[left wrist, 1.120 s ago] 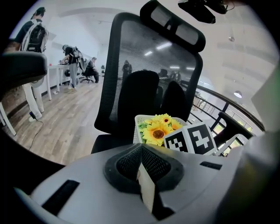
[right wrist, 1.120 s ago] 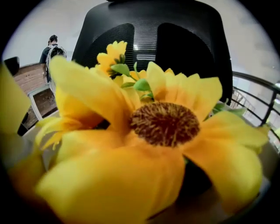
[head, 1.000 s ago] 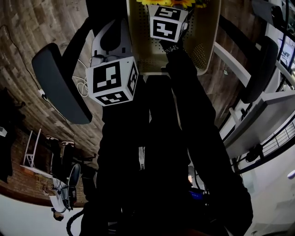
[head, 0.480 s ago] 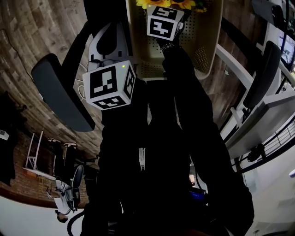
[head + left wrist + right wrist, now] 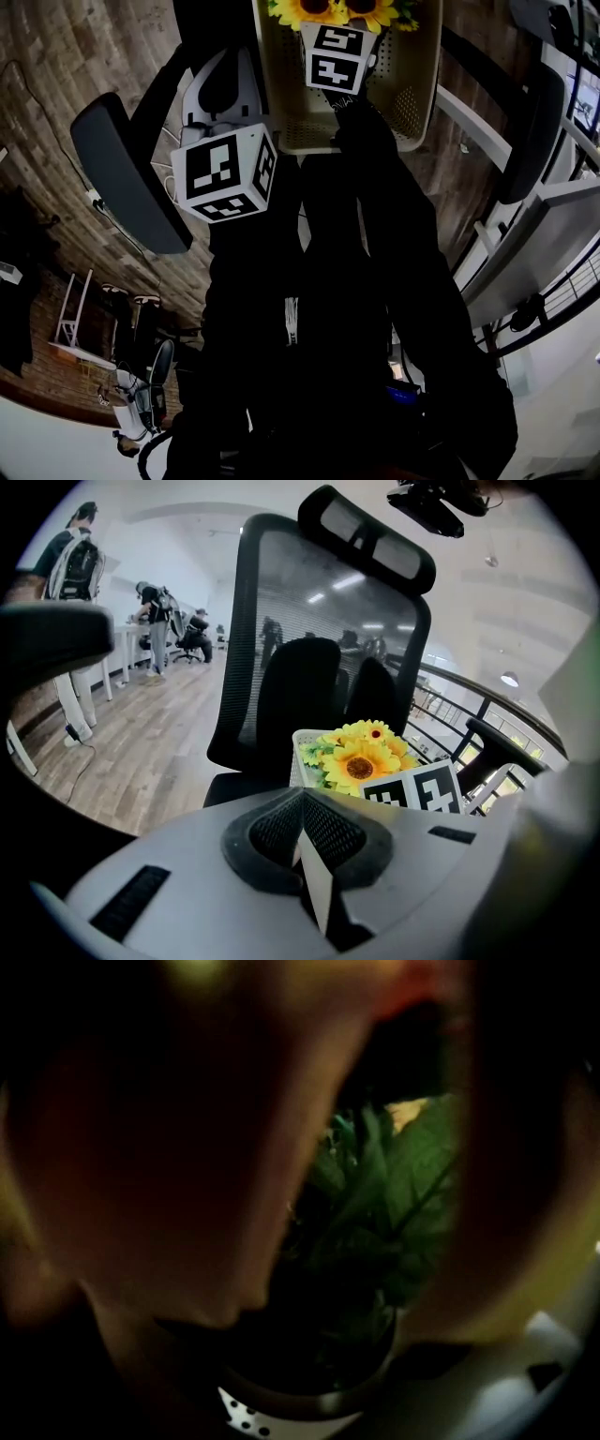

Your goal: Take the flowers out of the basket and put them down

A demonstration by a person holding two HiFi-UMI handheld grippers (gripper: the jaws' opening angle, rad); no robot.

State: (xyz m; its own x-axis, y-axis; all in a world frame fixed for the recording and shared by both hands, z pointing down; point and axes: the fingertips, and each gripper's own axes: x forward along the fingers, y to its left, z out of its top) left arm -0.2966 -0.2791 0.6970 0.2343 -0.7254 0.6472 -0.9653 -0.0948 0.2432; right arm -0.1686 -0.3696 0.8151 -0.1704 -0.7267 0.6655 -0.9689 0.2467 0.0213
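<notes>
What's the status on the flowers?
Left tongs shut, empty. Right tongs clamped on flowers. Flowers not yet out of basket. Chair back behind basket.

Yellow sunflowers [image 5: 375,11] stand, seemingly upright, in the cream basket [image 5: 414,101].

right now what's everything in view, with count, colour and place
flowers: one bunch, yellow, green leaves, in the basket
basket: one, cream, perforated, in front of the chair back
office chair: one, black mesh, behind the basket
floor: brown wood planks, all around
desk: at least one, white, far right
people: several, dark clothes, far left background
left gripper: grey, jaws together, empty, short of the basket
right gripper: in the basket, jaws apart around the leaves, grip unclear
</notes>
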